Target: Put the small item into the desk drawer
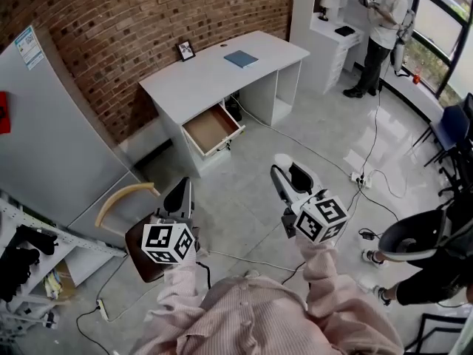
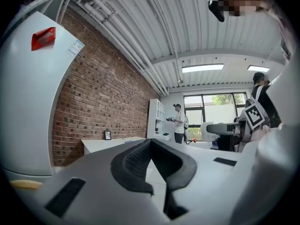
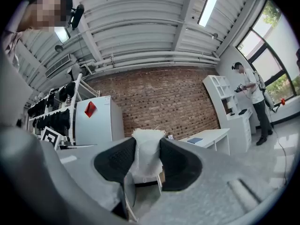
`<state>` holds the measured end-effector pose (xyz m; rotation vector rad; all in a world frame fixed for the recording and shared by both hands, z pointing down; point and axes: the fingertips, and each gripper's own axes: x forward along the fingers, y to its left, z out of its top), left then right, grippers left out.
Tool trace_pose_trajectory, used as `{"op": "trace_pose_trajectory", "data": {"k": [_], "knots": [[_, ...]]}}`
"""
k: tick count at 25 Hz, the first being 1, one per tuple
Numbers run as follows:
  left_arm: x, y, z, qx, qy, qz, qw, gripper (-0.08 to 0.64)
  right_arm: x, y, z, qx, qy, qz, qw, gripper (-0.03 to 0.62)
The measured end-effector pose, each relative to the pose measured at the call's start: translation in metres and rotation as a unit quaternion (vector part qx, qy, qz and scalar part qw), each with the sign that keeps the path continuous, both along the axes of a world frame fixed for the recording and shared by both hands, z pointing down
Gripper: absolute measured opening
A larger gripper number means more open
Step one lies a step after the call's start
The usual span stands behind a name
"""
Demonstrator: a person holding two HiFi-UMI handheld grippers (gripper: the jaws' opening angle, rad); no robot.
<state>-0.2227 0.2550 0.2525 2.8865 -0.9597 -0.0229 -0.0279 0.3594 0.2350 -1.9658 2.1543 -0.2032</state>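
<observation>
Ahead, desk drawer (image 1: 211, 128) stands open; right tool (image 3: 147, 143) clamps white item (image 3: 147, 161); left tool (image 2: 151, 143) closed.

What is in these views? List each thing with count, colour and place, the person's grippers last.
desk: 1, white, against the brick wall
drawer: 1, brown inside, open at the desk's front
picture frame: 1, dark, on the desk by the wall
book: 1, blue, on the desk
fridge: 1, grey, left of the desk
chair: 1, wood with dark seat, before the fridge
standing person: 1, white top, at the far shelves
second person: 1, dark clothes, right edge
small item: 1, white, in the right gripper
left gripper: 1, white, fingers together, empty
right gripper: 1, white, fingers on the small item
</observation>
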Motion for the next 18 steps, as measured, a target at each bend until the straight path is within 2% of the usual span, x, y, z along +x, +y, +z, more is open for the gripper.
{"op": "trace_pose_trajectory", "data": {"k": [10, 18], "knots": [[0.021, -0.018, 0.008, -0.011, -0.004, -0.022, 0.9997, 0.002, 0.031, -0.028, 0.015, -0.009, -0.016, -0.017, 1.000, 0.158], [0.042, -0.046, 0.016, -0.015, -0.009, -0.022, 0.9996, 0.002, 0.053, -0.059, 0.021, -0.007, -0.027, -0.018, 0.999, 0.158]]}}
